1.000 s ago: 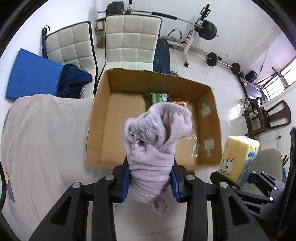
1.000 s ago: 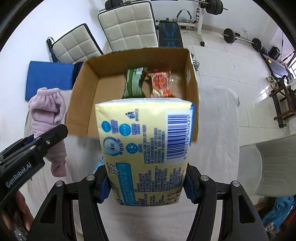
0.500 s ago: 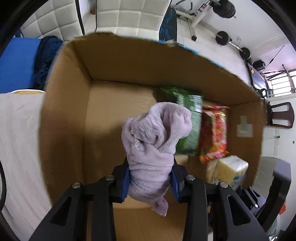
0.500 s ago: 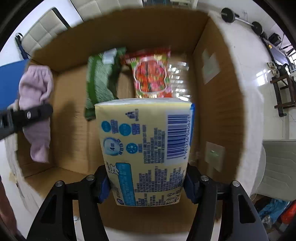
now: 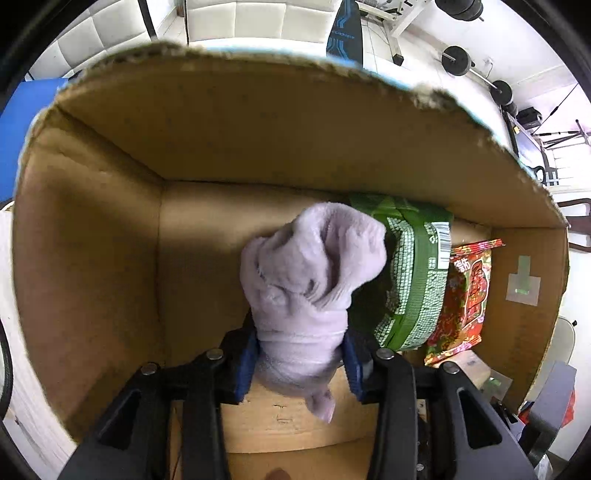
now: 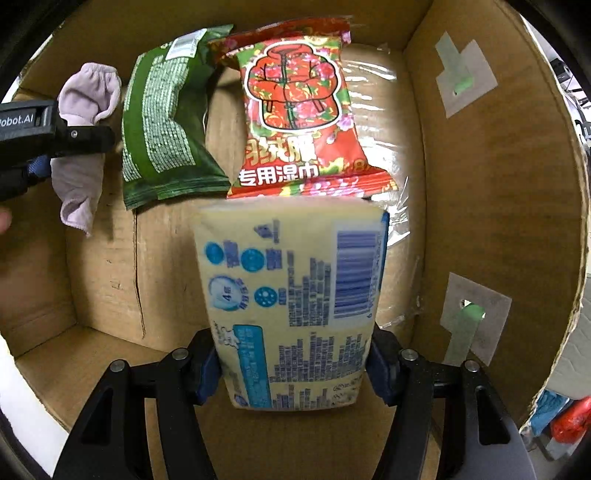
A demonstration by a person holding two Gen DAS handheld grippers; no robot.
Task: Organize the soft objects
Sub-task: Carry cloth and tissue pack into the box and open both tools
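My left gripper [image 5: 300,356] is shut on a rolled lilac sock [image 5: 310,280] and holds it inside the cardboard box [image 5: 92,236], over its left half. The sock also shows in the right wrist view [image 6: 85,122], held by the left gripper [image 6: 55,144]. My right gripper [image 6: 295,365] is shut on a yellow tissue pack [image 6: 295,295] and holds it low inside the box [image 6: 498,192], near its right wall. A green pouch [image 6: 162,125] and a red wet-wipe pack [image 6: 299,110] lie on the box floor beyond the tissue pack. Both also show in the left wrist view, the green pouch [image 5: 413,280] and the red pack [image 5: 465,295].
A clear plastic wrapped bundle [image 6: 380,122] lies under the red pack by the right wall. Taped patches [image 6: 465,77] mark the right wall. White padded chairs [image 5: 255,18] and gym weights [image 5: 458,59] stand beyond the box. A white cloth [image 5: 14,369] covers the table.
Both grippers have moved forward and down from above the table into the box, carrying the sock and the tissue pack. Both grips are unchanged.
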